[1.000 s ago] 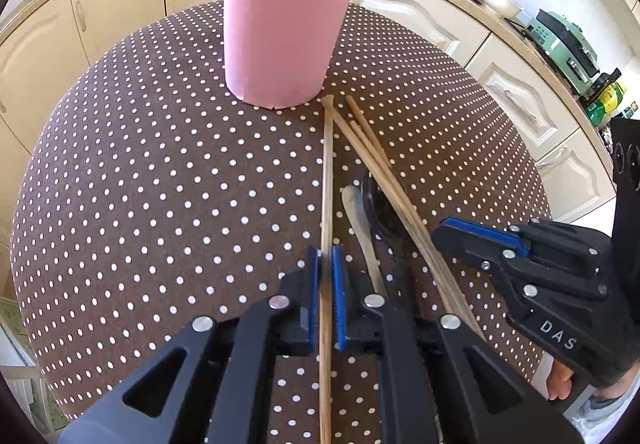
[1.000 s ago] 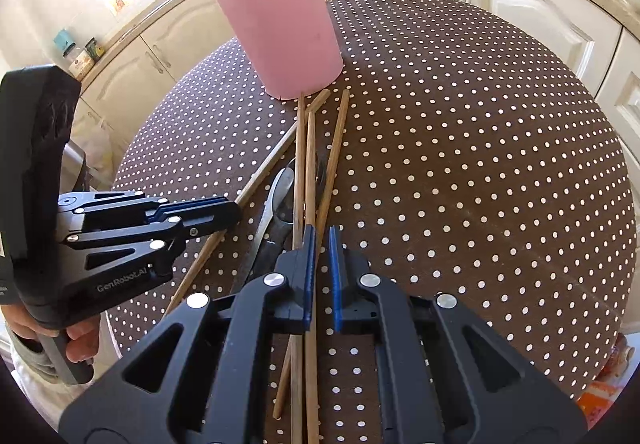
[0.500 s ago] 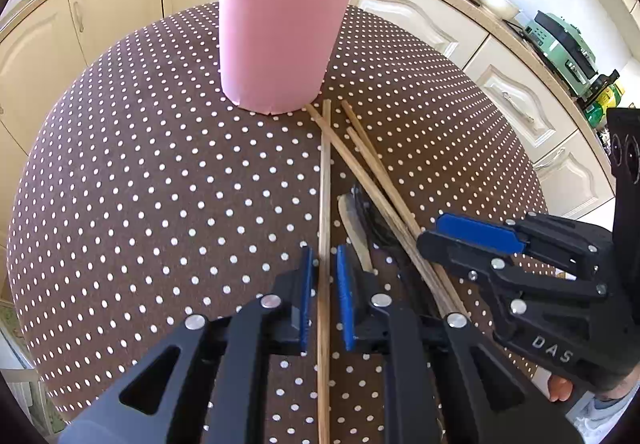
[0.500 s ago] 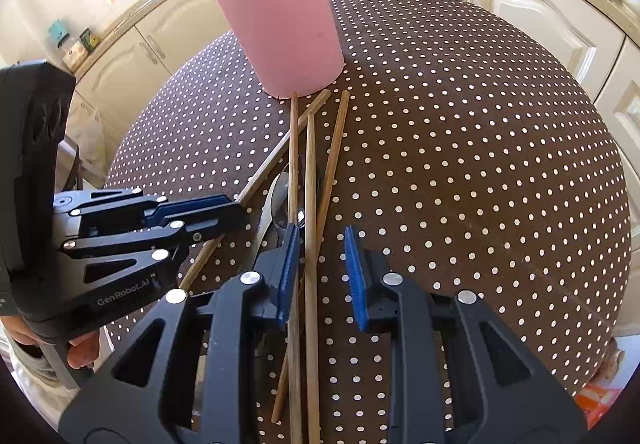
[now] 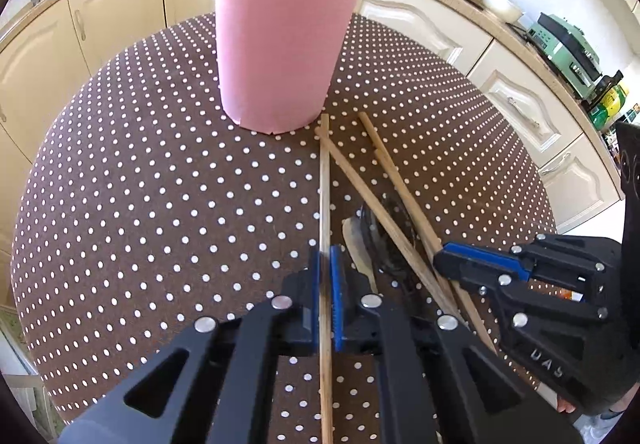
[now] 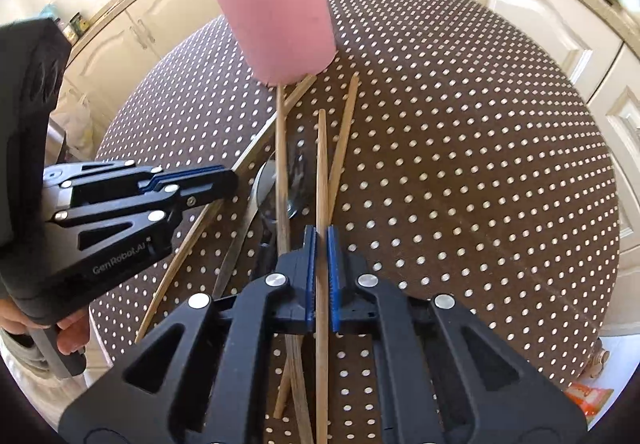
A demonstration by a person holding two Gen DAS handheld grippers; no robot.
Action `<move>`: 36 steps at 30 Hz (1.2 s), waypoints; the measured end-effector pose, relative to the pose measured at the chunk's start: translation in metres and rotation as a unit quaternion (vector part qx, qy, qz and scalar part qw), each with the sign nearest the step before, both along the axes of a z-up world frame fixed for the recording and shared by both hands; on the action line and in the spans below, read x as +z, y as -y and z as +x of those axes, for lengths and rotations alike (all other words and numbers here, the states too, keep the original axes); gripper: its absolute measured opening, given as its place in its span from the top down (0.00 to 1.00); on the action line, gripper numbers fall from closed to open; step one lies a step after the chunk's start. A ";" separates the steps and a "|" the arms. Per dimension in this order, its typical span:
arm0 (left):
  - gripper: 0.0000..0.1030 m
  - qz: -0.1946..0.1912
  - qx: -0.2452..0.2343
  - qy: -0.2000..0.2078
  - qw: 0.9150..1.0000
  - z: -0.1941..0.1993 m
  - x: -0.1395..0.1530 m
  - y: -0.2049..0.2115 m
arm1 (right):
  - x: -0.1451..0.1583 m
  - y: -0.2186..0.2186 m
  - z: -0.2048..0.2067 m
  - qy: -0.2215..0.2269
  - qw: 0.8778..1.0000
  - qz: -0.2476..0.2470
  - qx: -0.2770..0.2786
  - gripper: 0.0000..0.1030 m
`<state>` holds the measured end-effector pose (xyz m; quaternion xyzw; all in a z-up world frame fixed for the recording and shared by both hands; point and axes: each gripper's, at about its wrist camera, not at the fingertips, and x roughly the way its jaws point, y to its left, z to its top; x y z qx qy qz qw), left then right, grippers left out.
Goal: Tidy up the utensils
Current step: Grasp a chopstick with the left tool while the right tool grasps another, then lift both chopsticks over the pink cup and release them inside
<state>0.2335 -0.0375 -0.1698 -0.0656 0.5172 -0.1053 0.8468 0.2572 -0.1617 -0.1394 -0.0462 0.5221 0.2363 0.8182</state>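
A pink holder stands on the dotted round table with wooden sticks and a mint handle in it. Several wooden chopsticks and spoons lie in front of it. My left gripper is shut on one chopstick that points at the holder's base. My right gripper is shut on another chopstick, whose far tip stands off the cloth. Each gripper shows in the other's view: the right gripper, the left gripper. A dark spoon and a pale wooden spoon lie under loose chopsticks.
Cream kitchen cabinets and a worktop ring the table. A green appliance stands on the counter at right. A metal spoon lies between the grippers. A person's hand holds the left gripper's handle.
Both grippers opened briefly and closed again, each on a chopstick. The right gripper's chopstick has lifted at its far end. The left gripper shifted slightly toward the holder.
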 end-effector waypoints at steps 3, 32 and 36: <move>0.95 -0.006 0.003 0.012 1.000 -0.006 0.003 -0.006 | 0.001 0.003 -0.001 0.003 1.000 0.007 -0.003 0.94; 0.95 -0.055 0.012 0.321 0.945 -0.064 0.105 -0.015 | 0.101 0.027 -0.011 0.188 0.970 0.151 -0.043 0.94; 0.95 -0.066 0.019 0.356 0.932 -0.055 0.116 -0.016 | 0.118 0.025 -0.008 0.220 0.959 0.172 -0.051 0.94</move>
